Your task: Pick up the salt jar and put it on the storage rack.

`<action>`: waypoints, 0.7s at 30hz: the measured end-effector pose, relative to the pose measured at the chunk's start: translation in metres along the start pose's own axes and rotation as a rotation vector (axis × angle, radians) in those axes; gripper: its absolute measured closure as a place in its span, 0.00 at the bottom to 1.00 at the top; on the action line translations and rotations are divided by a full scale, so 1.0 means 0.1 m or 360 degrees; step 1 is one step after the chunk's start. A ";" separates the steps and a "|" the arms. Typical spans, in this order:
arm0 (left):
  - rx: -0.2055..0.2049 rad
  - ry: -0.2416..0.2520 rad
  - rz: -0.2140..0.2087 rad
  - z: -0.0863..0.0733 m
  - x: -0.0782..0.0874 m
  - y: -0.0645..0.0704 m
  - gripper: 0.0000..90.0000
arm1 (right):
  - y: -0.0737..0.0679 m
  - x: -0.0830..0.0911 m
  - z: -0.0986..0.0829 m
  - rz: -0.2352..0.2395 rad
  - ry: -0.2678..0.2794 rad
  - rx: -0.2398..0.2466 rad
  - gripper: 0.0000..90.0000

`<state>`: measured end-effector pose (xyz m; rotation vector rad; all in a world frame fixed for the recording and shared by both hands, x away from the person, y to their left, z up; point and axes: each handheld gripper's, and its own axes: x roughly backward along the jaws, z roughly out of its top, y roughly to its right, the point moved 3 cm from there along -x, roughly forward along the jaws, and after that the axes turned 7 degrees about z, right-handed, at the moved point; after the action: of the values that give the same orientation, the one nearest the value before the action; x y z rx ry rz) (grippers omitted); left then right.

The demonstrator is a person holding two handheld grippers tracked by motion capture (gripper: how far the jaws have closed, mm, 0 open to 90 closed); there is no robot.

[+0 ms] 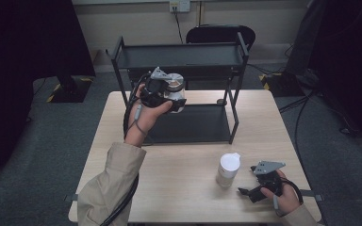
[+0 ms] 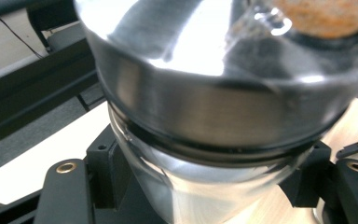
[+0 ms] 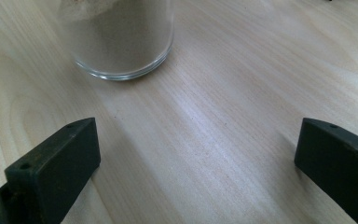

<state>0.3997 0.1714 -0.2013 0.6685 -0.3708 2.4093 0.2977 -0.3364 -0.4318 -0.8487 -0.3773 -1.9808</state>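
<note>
My left gripper (image 1: pixel 169 96) is raised in front of the black two-tier rack (image 1: pixel 238 49), shut on a glass jar with a metal lid (image 1: pixel 175 90). In the left gripper view that jar with the metal lid (image 2: pixel 205 102) sits clamped between the black jaws, with orange-brown contents seen through the glass. A second glass jar with a white lid (image 1: pixel 228 169) stands on the wooden table (image 1: pixel 179 183) at the front right. My right gripper (image 1: pixel 246 192) rests low on the table just right of it, open and holding nothing. In the right gripper view the glass jar's base (image 3: pixel 121 42) holds brownish powder.
The rack stands at the table's far side, with a dark lower shelf (image 1: pixel 193 125) and an upper shelf (image 1: pixel 179 55). A black chair (image 1: pixel 219 34) stands behind it. Cables run over the grey floor (image 1: pixel 311 101) at the right. A wall socket (image 1: pixel 179 5) is at the back.
</note>
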 end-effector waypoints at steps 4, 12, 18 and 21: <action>0.0004 -0.0001 0.0007 0.08 0.02 -0.02 0.34 | 0.00 0.00 0.00 0.0001 0.0000 -0.0001 0.00; -0.0014 -0.0003 0.0034 0.20 0.05 -0.04 0.34 | 0.00 0.00 0.00 0.0000 0.0000 -0.0001 0.00; -0.0002 0.0003 0.0051 0.28 0.07 -0.05 0.34 | 0.00 0.00 0.00 0.0000 0.0000 -0.0001 0.00; -0.0002 0.0009 0.0053 0.32 0.09 -0.05 0.34 | 0.00 0.00 0.00 0.0000 0.0000 -0.0001 0.00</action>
<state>0.4087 0.1670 -0.1693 0.6595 -0.3840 2.4417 0.2977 -0.3363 -0.4318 -0.8490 -0.3766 -1.9810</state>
